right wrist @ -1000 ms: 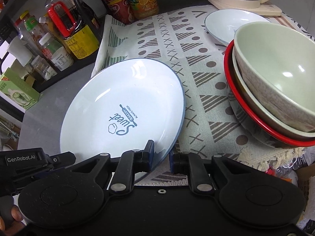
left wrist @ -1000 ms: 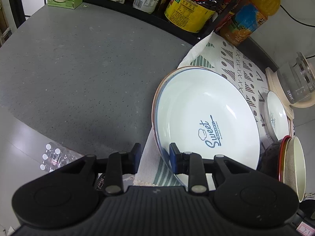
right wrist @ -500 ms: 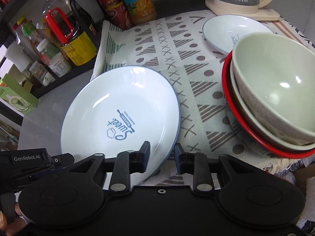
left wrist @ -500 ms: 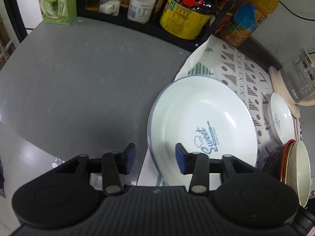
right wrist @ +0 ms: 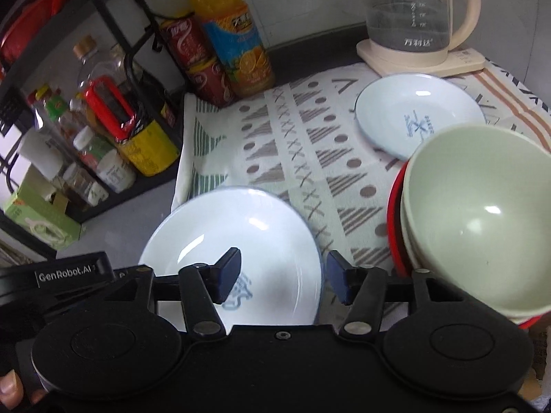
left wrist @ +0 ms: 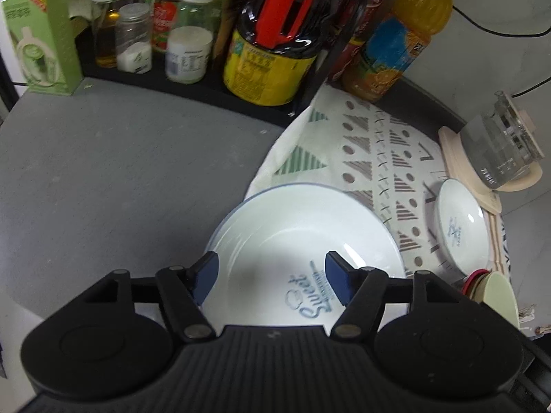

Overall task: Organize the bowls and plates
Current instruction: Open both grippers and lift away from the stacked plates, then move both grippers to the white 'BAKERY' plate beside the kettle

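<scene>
Big plate just let go, both grippers opening above it.

Left gripper (left wrist: pixel 268 277) and right gripper (right wrist: pixel 280 275): jaws spreading, pads clear of the big plate (left wrist: pixel 299 237), nothing clamped between them. Lying flat at the near left corner of the patterned cloth (right wrist: pixel 292 144), its left rim overhanging the grey counter (left wrist: pixel 120 172); a second rim seems to peek out beneath it, hard to confirm. Release step in hand, by the look of it. Next move, probably: over to the small plate (right wrist: pixel 418 113) at 1 o'clock in the right view, just in front of the kettle (right wrist: pixel 413 17), calling for a thin rim pinch and a level carry. Stack of bowls (right wrist: pixel 475 227) at 3 o'clock: pale green bowl on top, empty, nested in others over a red-rimmed one. Both plates bare. Kettle apparently empty.
</scene>
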Demonstrator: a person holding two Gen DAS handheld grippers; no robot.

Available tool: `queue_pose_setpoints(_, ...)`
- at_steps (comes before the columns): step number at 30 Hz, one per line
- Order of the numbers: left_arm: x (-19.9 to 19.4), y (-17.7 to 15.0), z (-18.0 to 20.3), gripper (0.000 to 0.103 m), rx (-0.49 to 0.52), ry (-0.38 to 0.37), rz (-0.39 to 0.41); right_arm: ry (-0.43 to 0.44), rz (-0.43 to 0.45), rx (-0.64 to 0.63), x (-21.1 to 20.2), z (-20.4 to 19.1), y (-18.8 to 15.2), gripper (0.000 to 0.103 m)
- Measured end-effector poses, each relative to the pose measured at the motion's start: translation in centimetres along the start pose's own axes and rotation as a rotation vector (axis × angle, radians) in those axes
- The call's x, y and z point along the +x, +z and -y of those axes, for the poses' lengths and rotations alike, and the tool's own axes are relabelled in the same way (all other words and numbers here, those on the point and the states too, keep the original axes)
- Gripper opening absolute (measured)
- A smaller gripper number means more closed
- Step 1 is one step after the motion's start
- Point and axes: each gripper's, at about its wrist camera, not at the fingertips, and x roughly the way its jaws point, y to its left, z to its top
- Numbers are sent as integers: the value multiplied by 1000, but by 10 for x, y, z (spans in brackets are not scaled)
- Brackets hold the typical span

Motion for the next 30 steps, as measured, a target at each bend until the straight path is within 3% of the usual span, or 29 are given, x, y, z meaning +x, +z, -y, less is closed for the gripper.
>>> queue_pose_setpoints(4, 4, 15, 12, 66, 48, -38, 13, -15, 39, 25, 0, 0, 19, 67)
queue_pose_setpoints(8, 13, 29, 24, 67, 89, -73, 2, -67, 89, 47, 2, 1, 35, 87)
queue_pose_setpoints(12, 22, 42, 36, 83, 144, -77, -5, -110, 140, 62, 3, 4, 47, 99)
queue_pose_setpoints(14, 26, 47, 43, 84, 171, -98, -17, -125, 153, 87, 2, 8, 51, 102)
queue_pose_setpoints(18, 33, 51, 59, 90, 220, -154, -59, -155, 174, 134, -3, 18, 57, 103)
queue_pose_setpoints(30, 49, 55, 102, 91, 266, -248, -120, -248, 181, 226, -14, 49, 62, 103)
